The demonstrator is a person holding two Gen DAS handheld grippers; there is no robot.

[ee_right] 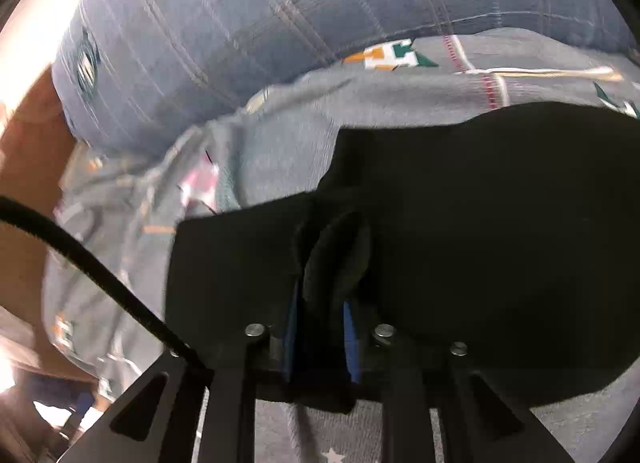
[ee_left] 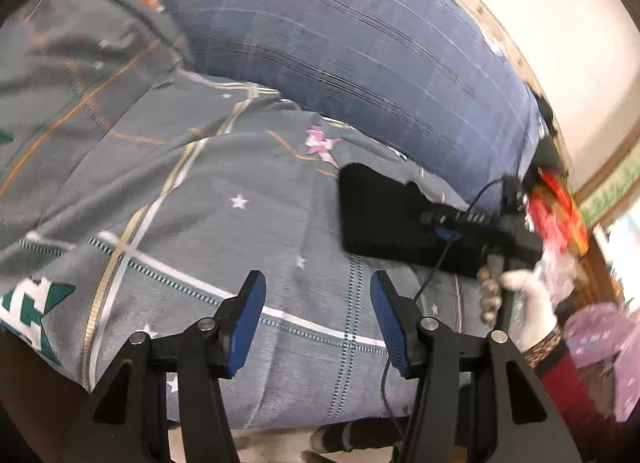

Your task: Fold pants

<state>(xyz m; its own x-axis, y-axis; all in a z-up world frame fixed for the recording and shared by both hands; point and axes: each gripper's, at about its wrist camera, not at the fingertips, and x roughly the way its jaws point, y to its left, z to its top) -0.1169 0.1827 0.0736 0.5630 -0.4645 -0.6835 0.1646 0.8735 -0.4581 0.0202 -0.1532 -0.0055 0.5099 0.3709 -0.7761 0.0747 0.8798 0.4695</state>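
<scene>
Black pants (ee_right: 480,223) pinched by right gripper (ee_right: 320,327), carried over bed (ee_left: 240,223) | left gripper (ee_left: 318,327) half-spread, empty | folding judged barely begun

Black pants (ee_right: 480,223), grey star-patterned sheet (ee_left: 240,223)

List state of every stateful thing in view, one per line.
black pants: partly folded on the bed, a fold pinched in the right hand-held gripper.
right hand-held gripper: shut on the pants fabric.
left hand-held gripper: open, empty, above the sheet.
grey patterned sheet: spread on the bed, wrinkled.
blue quilt: bunched along the far side.
gloved hand: gripping the right gripper's handle.
</scene>
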